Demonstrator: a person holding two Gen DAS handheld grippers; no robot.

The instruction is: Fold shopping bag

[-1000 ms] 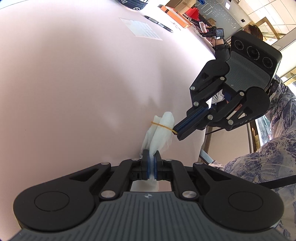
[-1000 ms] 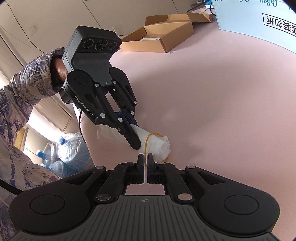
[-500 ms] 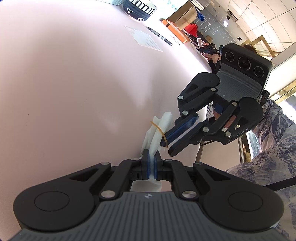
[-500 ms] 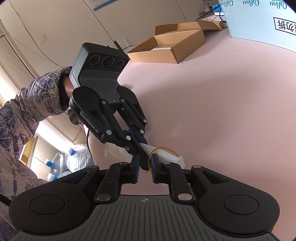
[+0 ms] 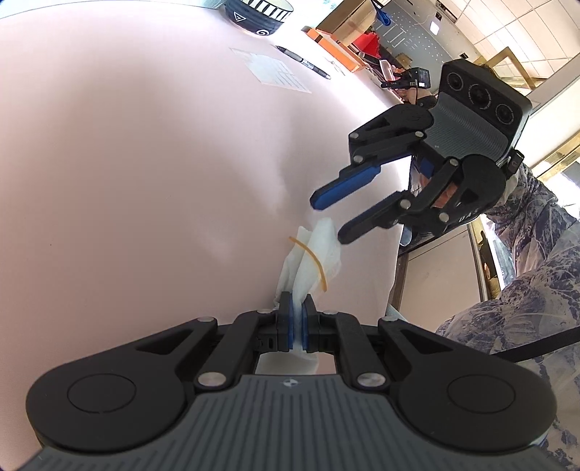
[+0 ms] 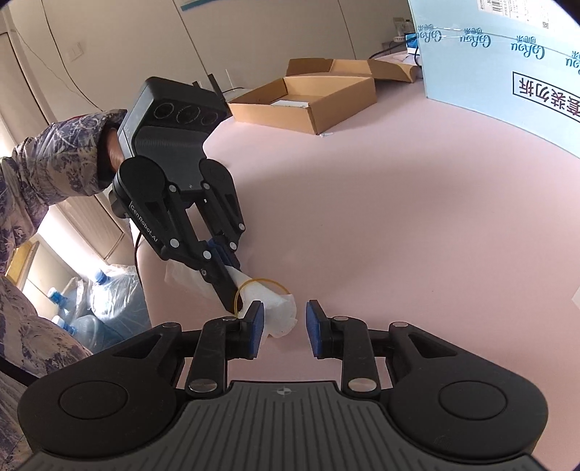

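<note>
The shopping bag [image 5: 313, 253] is a white bundle rolled tight, with a yellow rubber band [image 5: 313, 259] looped around it. My left gripper [image 5: 298, 320] is shut on one end of the bag and holds it just above the pink table [image 5: 145, 163]. In the right wrist view the bag [image 6: 270, 300] sticks out from the left gripper [image 6: 226, 279] with the rubber band [image 6: 259, 284] loose around it. My right gripper [image 6: 284, 328] is open, its left pad [image 6: 256, 324] beside the bag's free end. It also shows in the left wrist view [image 5: 328, 217].
An open cardboard box [image 6: 308, 105] and a light blue carton [image 6: 507, 72] stand at the far side of the table. A dark patterned bowl [image 5: 253, 14], a paper sheet [image 5: 272, 70] and a pen [image 5: 302, 61] lie far off. Water bottles [image 6: 101, 290] stand beyond the table edge.
My right gripper has opened, let go of the rubber band and drawn back from the bag. The band now sits loose around the bundle. The left gripper keeps its hold.
</note>
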